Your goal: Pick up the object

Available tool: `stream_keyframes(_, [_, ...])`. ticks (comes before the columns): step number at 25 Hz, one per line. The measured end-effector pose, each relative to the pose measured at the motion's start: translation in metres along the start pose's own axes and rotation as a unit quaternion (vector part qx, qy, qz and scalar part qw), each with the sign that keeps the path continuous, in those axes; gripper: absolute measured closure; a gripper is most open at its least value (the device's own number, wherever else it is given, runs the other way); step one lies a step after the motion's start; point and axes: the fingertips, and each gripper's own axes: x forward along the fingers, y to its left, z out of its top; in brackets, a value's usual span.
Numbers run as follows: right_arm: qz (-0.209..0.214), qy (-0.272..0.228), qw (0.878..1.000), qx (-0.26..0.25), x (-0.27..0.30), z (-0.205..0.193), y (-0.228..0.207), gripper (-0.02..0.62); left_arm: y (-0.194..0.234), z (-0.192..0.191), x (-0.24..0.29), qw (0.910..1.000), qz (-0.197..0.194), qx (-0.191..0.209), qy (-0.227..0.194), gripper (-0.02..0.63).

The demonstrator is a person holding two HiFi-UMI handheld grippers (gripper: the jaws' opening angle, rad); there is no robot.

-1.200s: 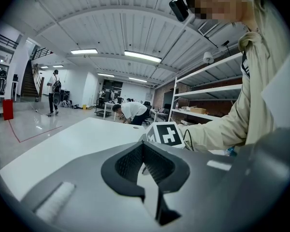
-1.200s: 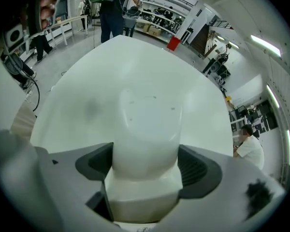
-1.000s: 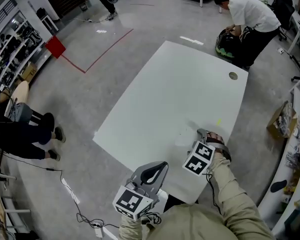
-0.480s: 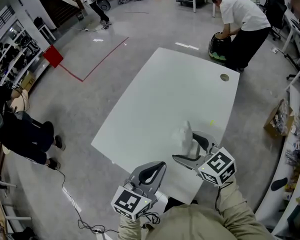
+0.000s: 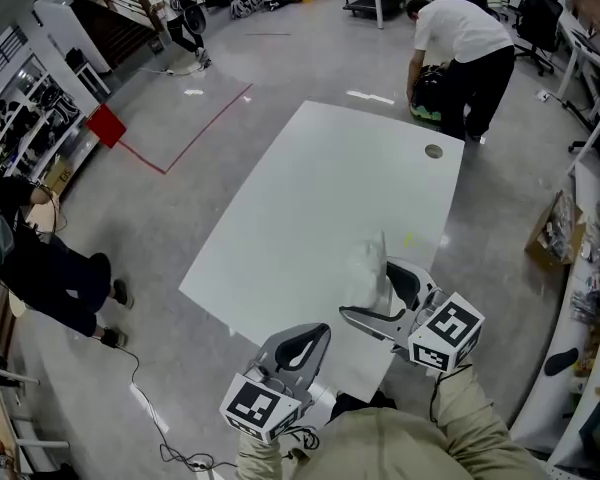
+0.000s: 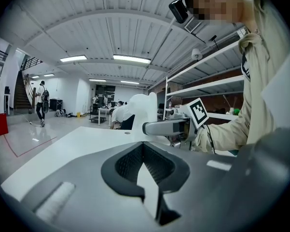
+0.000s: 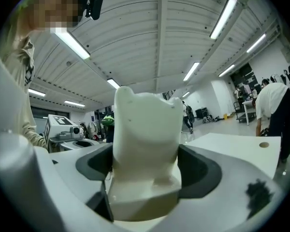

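The right gripper [image 5: 368, 290] holds a white object [image 5: 364, 266]. Its fingers [image 7: 201, 170] pinch the object from both sides. The object looks soft and lumpy, and it sticks up past the fingers. It is over the near end of the big white table [image 5: 310, 178].

The left gripper [image 5: 302, 340] is lower and to the left, by the near edge of the table. Its fingers are pressed together at the tips, with nothing between them. The two grippers are close but do not touch.

The left gripper view shows the object standing tall above the right gripper.

At the far end of the table, a person in a white shirt [image 5: 465, 38] bends over a dark bag [image 5: 430, 86] on the floor.
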Motion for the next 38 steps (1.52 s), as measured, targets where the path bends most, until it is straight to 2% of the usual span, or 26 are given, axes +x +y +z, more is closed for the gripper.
stream_keyframes(6, [0.010,-0.026,1.000,-0.011,-0.017,0.010,0.017,0.166,-0.020,0.009,-0.003,0.9997,0.001,0.016,-0.019,0.600])
stream_keyframes(13, [0.006,-0.034,0.999,-0.027,-0.044,0.014,0.042,0.166,-0.055,0.021,-0.015,0.9986,-0.014,0.037,-0.034,0.600])
stream_keyframes(20, [0.000,-0.037,0.998,-0.049,-0.070,0.017,0.099,0.164,-0.098,0.023,-0.060,0.9975,-0.035,0.048,-0.040,0.600])
stream_keyframes(25, [-0.007,-0.041,0.998,-0.053,-0.093,0.006,0.144,0.164,-0.126,0.012,-0.099,0.9968,-0.034,0.054,-0.049,0.600])
stream_keyframes(30, [-0.019,-0.054,0.997,-0.043,-0.130,-0.004,0.185,0.164,-0.163,-0.010,-0.139,0.9978,-0.031,0.042,-0.041,0.600])
stream_keyframes(38, [-0.023,-0.058,0.996,-0.069,-0.173,-0.001,0.236,0.164,-0.204,-0.020,-0.184,0.9982,-0.019,0.037,-0.044,0.600])
